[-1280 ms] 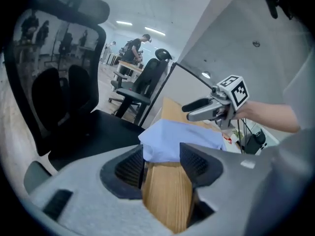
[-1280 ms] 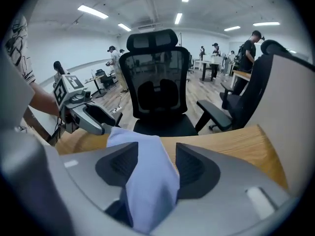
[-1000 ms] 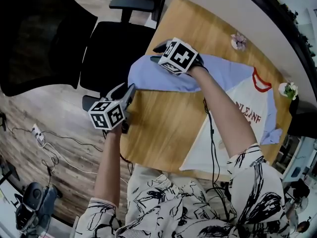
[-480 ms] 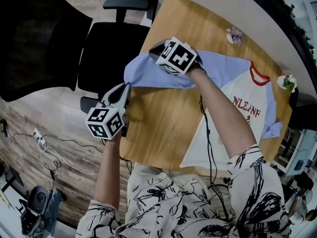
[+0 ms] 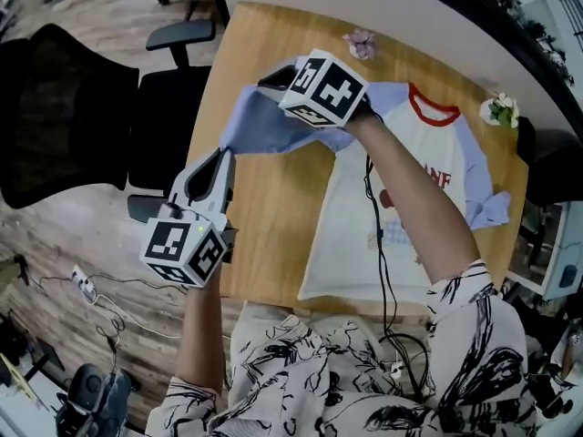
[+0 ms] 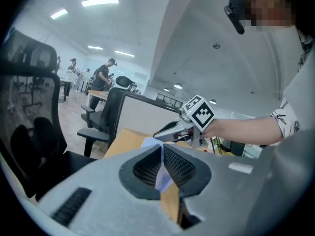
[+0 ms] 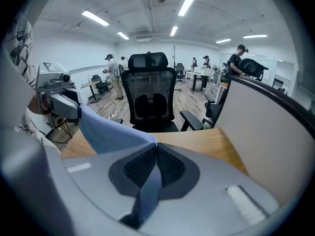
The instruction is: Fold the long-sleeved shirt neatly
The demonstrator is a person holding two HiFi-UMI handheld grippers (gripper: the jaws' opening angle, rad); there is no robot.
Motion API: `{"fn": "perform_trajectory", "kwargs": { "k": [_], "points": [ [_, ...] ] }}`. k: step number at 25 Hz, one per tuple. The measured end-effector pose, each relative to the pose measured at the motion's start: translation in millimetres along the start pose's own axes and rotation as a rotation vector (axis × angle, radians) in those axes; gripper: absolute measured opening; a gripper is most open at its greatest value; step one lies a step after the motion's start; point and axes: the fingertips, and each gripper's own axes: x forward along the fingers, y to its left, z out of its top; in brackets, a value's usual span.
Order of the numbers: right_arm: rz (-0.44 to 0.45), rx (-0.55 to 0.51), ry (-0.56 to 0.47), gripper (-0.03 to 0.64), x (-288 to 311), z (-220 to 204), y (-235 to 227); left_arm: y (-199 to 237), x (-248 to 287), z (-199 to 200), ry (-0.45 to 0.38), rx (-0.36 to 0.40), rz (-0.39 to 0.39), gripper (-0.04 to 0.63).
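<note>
L gripper (image 5: 223, 159), at about 9 o'clock in the head view, has its jaws closed on the cuff end of the blue sleeve (image 5: 264, 127), a thin strip of cloth pinched between the pads. The sleeve hangs in the air off the table (image 5: 264, 235), stretched from that cuff toward 1 o'clock to the R gripper (image 5: 271, 80), whose jaws are also clamped on blue cloth, further up near the shoulder. The shirt (image 5: 364, 226) itself lies flat at centre-right of the table, white body, red collar (image 5: 433, 109) at 1 o'clock, hem toward 6. Its other sleeve (image 5: 483, 198) rests at 3 o'clock, cuff bent inward. Step in hand looks like folding the lifted sleeve over the body. To do it well, IMO: keep both grips firm and the sleeve taut, no twist; sweep both hands together toward 3 o'clock; let the fold line fall along the shoulder seam, parallel w/ the side edge; lay the cuff down last, flat, inside the body outline; only then let go.
</note>
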Motion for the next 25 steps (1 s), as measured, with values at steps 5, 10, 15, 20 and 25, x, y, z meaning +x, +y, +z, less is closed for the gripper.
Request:
{"fn": "perform_trajectory", "kwargs": {
  "k": [5, 10, 15, 20, 25],
  "points": [
    [-0.036, 0.046, -0.061, 0.017, -92, -35, -20, -102, 26, 15, 0.003, 0.077, -0.02, 0.021],
    [-0.084, 0.079, -0.102, 0.017, -171, -78, -39, -198, 56, 19, 0.012, 0.132, -0.08, 0.021],
    [-0.13, 0.088, -0.147, 0.017, -241, -116, -48, -287, 85, 17, 0.008, 0.175, -0.142, 0.021],
    [-0.176, 0.111, -0.141, 0.017, -298, -175, -57, -360, 121, -11, 0.024, 0.225, -0.15, 0.023],
    [-0.213, 0.172, -0.108, 0.018, -318, -271, -73, -410, 176, -82, 0.132, 0.265, -0.131, 0.025]
  ]
}}
